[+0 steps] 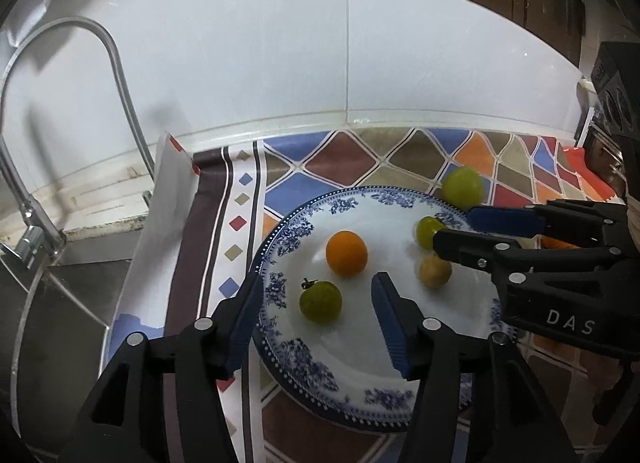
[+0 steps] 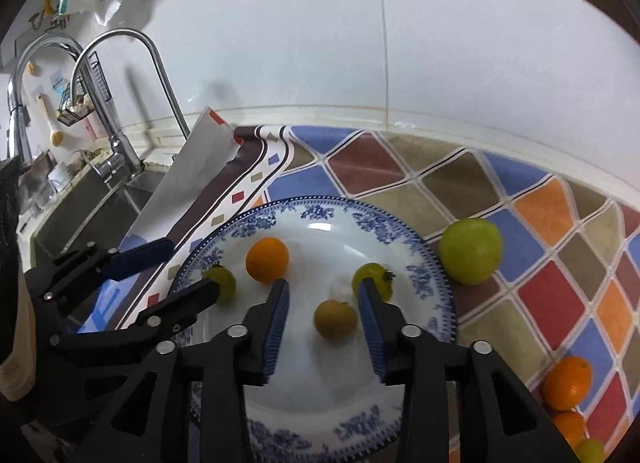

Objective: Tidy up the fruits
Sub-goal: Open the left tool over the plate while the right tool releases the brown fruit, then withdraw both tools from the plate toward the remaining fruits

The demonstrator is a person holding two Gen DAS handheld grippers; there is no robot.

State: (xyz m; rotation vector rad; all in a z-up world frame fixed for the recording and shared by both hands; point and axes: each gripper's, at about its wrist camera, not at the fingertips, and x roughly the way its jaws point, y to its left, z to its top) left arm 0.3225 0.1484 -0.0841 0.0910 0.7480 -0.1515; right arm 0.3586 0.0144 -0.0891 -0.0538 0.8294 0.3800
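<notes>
Left wrist view: the blue-patterned glazed plate point(image 1: 280, 263) on the bench holds a round orange fruit point(image 1: 346, 253), a stemmed green one point(image 1: 321, 301), a blurred brownish one point(image 1: 435, 271) and another green one point(image 1: 428, 231). The left tool point(image 1: 318, 319) gapes wide, empty.

Right wrist view: the right tool point(image 2: 323, 321), wide and empty, straddles the brownish fruit. Only here: two oranges point(image 2: 567, 383) off the plate, beside a big green apple point(image 2: 471, 251).

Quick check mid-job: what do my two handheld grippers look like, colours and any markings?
Both match: the left gripper and right gripper have angular matte-black plastic frames with triangular cut-outs, round silver pivot pins, and ribbed blue finger pads. The right one's body carries white "DAS" lettering. No cables or sleeves are visible.
</notes>
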